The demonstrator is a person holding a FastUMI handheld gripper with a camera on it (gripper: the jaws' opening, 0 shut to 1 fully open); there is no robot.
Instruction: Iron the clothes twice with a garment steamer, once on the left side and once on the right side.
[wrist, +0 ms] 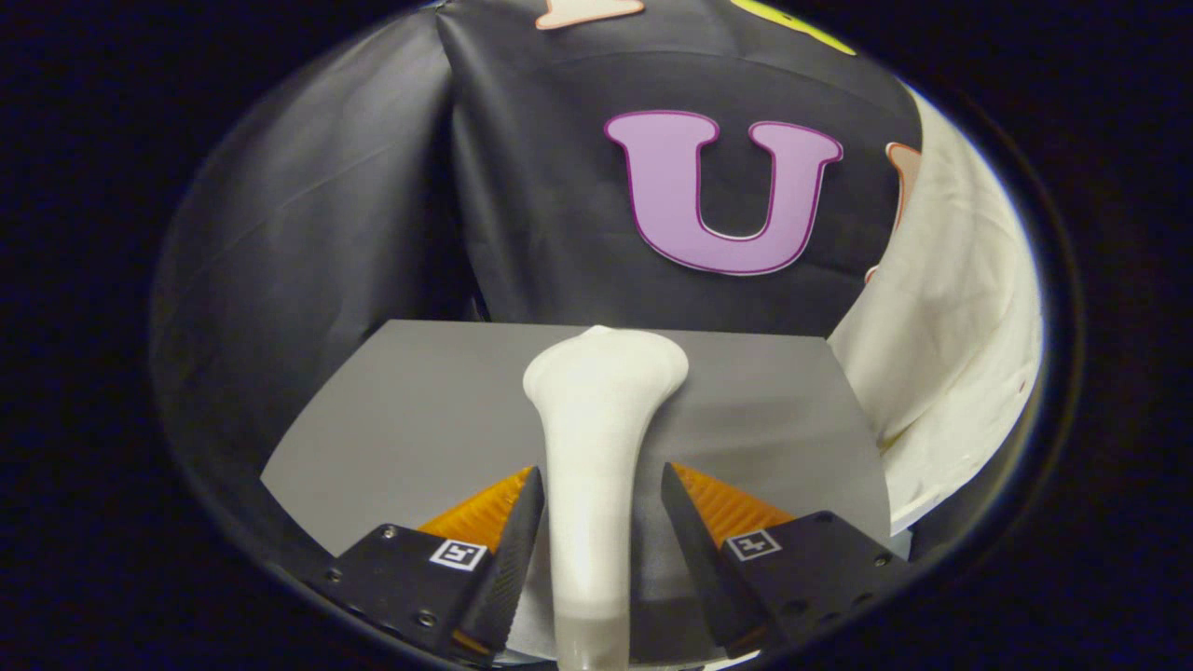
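The white garment steamer (596,447) lies along the line of my gripper (598,480), its handle between the two fingers and its wider head just ahead of them over the grey table (410,419). The fingers stand on either side of the handle. A narrow strip of table shows between the handle and the right finger (694,531), so the gripper is open around it. The left finger (508,550) is very close to the handle. A white garment (951,345) hangs to the right, beyond the table's right edge.
Black booth cloth (326,233) closes the back and the left side right behind the table's far edge. The hanging garment reaches down past the table's right corner.
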